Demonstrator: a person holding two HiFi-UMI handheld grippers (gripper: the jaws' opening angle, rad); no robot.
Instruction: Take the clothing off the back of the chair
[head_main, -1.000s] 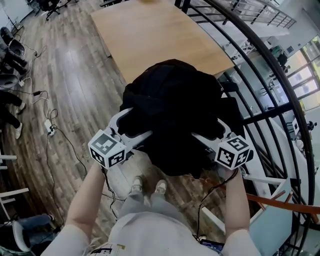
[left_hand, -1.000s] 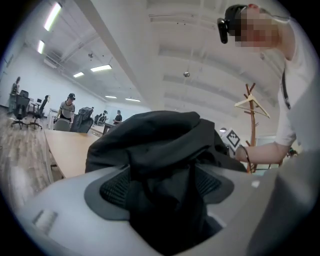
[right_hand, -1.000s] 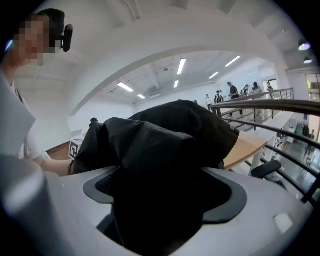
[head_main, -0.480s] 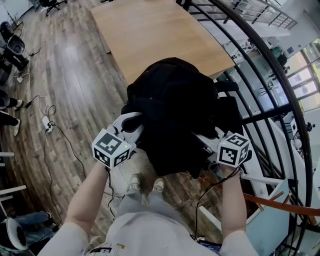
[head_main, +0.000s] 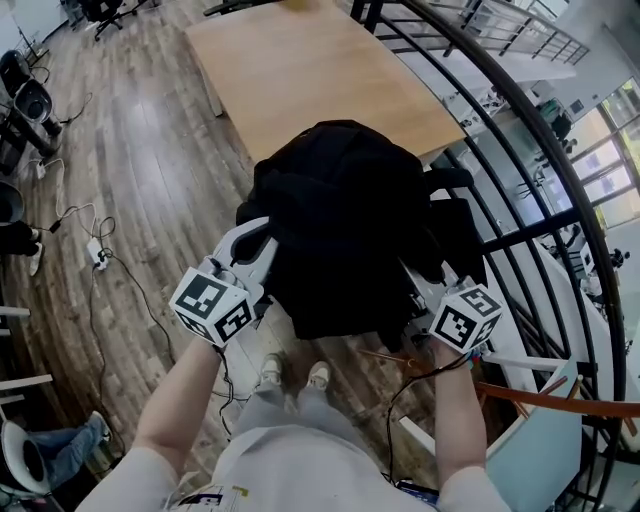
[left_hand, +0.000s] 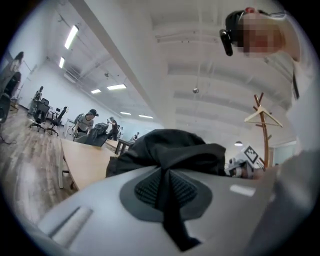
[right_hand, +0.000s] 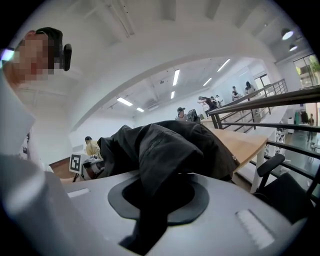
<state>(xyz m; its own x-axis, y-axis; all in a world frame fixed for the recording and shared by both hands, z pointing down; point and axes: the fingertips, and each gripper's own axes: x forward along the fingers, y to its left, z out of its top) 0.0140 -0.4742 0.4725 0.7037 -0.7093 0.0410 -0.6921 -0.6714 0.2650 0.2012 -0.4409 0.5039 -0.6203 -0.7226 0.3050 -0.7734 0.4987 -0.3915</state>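
A black jacket (head_main: 345, 215) hangs bunched over the back of a black chair, whose armrest (head_main: 452, 178) shows at its right. My left gripper (head_main: 262, 258) is at the jacket's left side. In the left gripper view that gripper (left_hand: 163, 172) is shut on a thin fold of the jacket (left_hand: 175, 150). My right gripper (head_main: 412, 292) is at the jacket's lower right. Its jaws have just been closing, and in the right gripper view the gripper (right_hand: 157, 187) pinches a thick fold of the jacket (right_hand: 170, 145). The jacket hides the chair back.
A wooden table (head_main: 300, 70) stands just beyond the chair. A curved black railing (head_main: 530, 130) runs along the right. Cables and a power strip (head_main: 100, 255) lie on the wood floor at the left. My feet (head_main: 295, 375) are below the jacket. A wooden coat stand (left_hand: 260, 125) shows behind.
Both grippers' jaws, open around the jacket's sides before, have closed on its fabric. Both grippers have risen a little, and the jacket's lower edge has come up with them.
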